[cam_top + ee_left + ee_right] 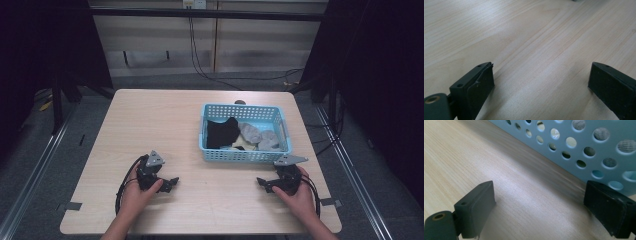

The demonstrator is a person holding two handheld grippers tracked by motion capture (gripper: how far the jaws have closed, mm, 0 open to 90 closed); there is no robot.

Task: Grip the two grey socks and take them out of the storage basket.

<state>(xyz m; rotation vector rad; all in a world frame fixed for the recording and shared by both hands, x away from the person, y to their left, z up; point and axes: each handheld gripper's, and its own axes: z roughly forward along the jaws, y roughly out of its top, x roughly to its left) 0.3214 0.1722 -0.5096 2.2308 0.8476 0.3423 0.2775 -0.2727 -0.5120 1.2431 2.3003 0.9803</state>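
Note:
A light blue perforated basket stands on the wooden table, right of centre. Inside it lie a black sock, grey socks and a pale yellow piece. My left gripper rests low on the table at the front left, held by a hand, jaws pointing right. It is open with bare wood between the jaws. My right gripper rests at the front right, just in front of the basket, jaws pointing left. It is open, and the basket's wall rises close beyond its right jaw.
Black cables trail from both grippers toward the table's front edge. Bare tabletop spreads across the left half and between the two grippers. Metal floor rails run along both sides of the table, and cables lie on the floor behind it.

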